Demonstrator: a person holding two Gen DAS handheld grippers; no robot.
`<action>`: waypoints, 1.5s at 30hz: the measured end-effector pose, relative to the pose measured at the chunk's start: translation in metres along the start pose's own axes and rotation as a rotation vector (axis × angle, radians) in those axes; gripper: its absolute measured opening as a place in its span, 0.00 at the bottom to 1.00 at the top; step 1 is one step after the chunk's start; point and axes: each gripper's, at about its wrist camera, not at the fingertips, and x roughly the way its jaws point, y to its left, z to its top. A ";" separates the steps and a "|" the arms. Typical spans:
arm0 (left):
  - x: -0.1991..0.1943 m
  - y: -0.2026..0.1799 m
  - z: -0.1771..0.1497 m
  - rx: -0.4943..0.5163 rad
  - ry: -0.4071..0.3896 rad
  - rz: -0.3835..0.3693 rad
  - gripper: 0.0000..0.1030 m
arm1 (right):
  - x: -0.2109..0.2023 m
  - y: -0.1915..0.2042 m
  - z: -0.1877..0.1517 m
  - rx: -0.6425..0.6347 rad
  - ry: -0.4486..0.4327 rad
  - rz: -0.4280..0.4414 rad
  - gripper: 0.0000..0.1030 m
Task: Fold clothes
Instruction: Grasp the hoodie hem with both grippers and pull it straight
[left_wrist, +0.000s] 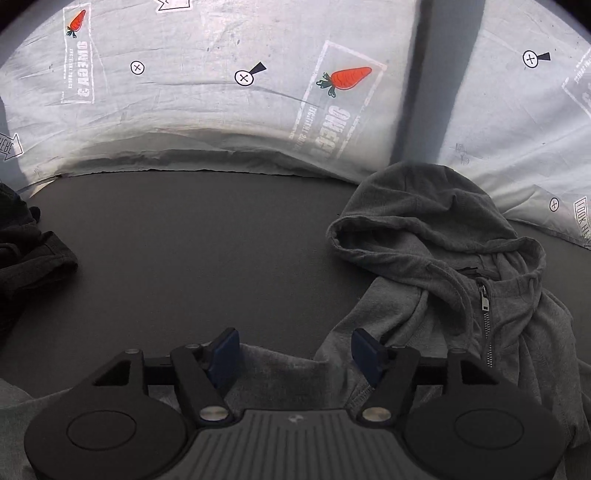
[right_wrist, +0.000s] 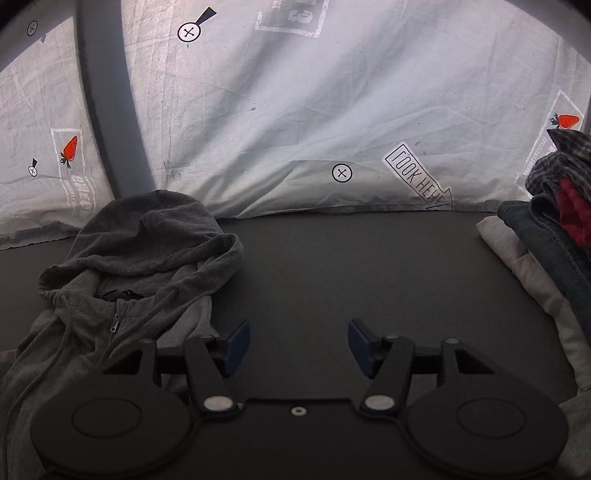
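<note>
A grey zip-up hoodie (left_wrist: 443, 266) lies on the dark surface (left_wrist: 203, 258), hood toward the pillows, zipper done up. In the left wrist view it fills the right side, and a fold of its grey fabric runs under my left gripper (left_wrist: 295, 349), which stands open with the cloth between and below its blue pads, not clamped. In the right wrist view the hoodie (right_wrist: 129, 266) lies at the left. My right gripper (right_wrist: 299, 341) is open over the bare dark surface just right of the hoodie's shoulder, nothing between its fingers.
Light printed pillows (left_wrist: 221, 92) line the far edge, with a dark gap between two of them. A dark garment (left_wrist: 26, 254) lies at the left edge. At the right stands a stack of folded clothes (right_wrist: 546, 236): white, denim, plaid and red.
</note>
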 end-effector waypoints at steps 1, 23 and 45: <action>-0.007 0.002 -0.012 0.008 0.012 0.018 0.67 | -0.006 -0.002 -0.010 -0.009 0.016 -0.010 0.58; -0.116 0.075 -0.210 -0.348 0.132 -0.188 0.19 | -0.140 -0.012 -0.192 0.174 0.237 0.367 0.01; -0.148 0.069 -0.226 -0.420 0.121 -0.074 0.54 | -0.170 -0.076 -0.217 0.298 0.209 0.279 0.32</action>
